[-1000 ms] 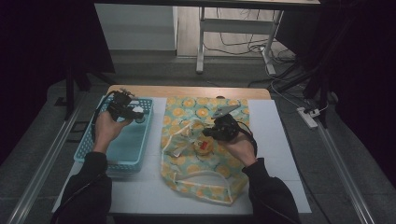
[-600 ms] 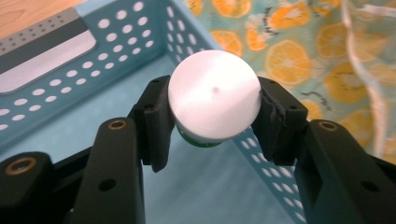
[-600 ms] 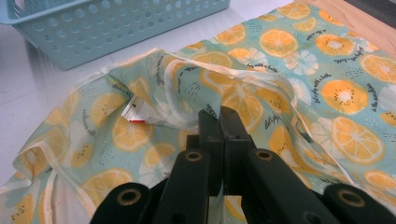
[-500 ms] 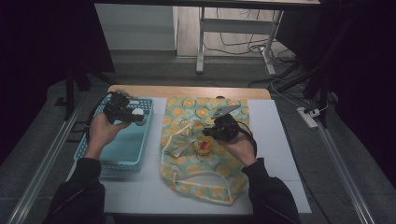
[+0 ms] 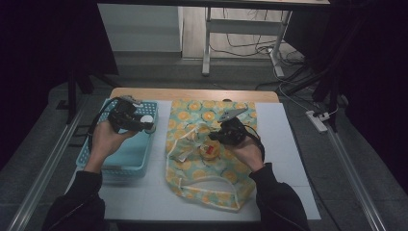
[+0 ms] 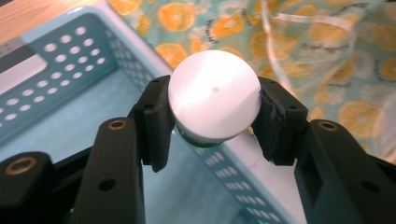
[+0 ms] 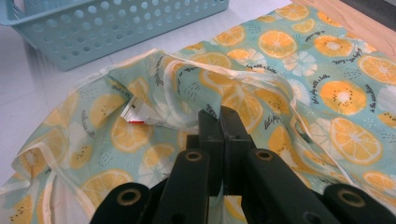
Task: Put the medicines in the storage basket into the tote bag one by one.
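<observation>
My left gripper (image 5: 145, 126) is shut on a small round container with a white lid (image 6: 214, 95) and a green band under the lid. It holds the container above the right wall of the light blue basket (image 5: 120, 163). The basket's perforated wall (image 6: 56, 51) lies below the jaws. My right gripper (image 5: 215, 137) is shut on a fold of the orange-print cloth bag (image 5: 207, 173), pinching the fabric (image 7: 280, 74) and holding the bag's mouth raised. A red-and-white item (image 7: 137, 113) lies inside the bag's opening (image 5: 210, 151).
The bag and the basket (image 7: 116, 23) sit side by side on a white table top (image 5: 288, 159) with a wooden strip along its far edge. Beyond the table are a floor with cables and a metal stand.
My left hand has lifted the white-lidded container and carried it a little toward the basket's right side. The right gripper and the bag have stayed put.
</observation>
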Available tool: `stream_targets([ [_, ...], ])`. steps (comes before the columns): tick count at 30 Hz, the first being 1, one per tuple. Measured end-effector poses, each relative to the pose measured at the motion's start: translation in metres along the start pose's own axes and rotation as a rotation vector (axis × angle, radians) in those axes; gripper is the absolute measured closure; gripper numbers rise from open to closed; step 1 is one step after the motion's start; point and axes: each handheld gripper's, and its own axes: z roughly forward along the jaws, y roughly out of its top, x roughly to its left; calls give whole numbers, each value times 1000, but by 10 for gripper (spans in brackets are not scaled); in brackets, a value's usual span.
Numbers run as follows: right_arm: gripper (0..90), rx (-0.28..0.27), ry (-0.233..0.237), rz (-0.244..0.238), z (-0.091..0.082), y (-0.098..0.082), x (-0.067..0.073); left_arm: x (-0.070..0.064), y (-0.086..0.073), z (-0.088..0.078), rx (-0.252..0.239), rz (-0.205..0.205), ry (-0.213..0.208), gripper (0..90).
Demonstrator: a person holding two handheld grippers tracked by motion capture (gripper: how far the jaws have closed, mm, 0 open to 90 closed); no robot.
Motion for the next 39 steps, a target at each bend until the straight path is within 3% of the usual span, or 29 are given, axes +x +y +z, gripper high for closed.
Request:
stream_targets([
  [16,891,-9,-3,-1,-3,1,1,-35,7,10,-12,76,-82,507],
  [39,891,-16,-6,-7,-5,2,3,-76,15,29,-7,171,-160,507],
])
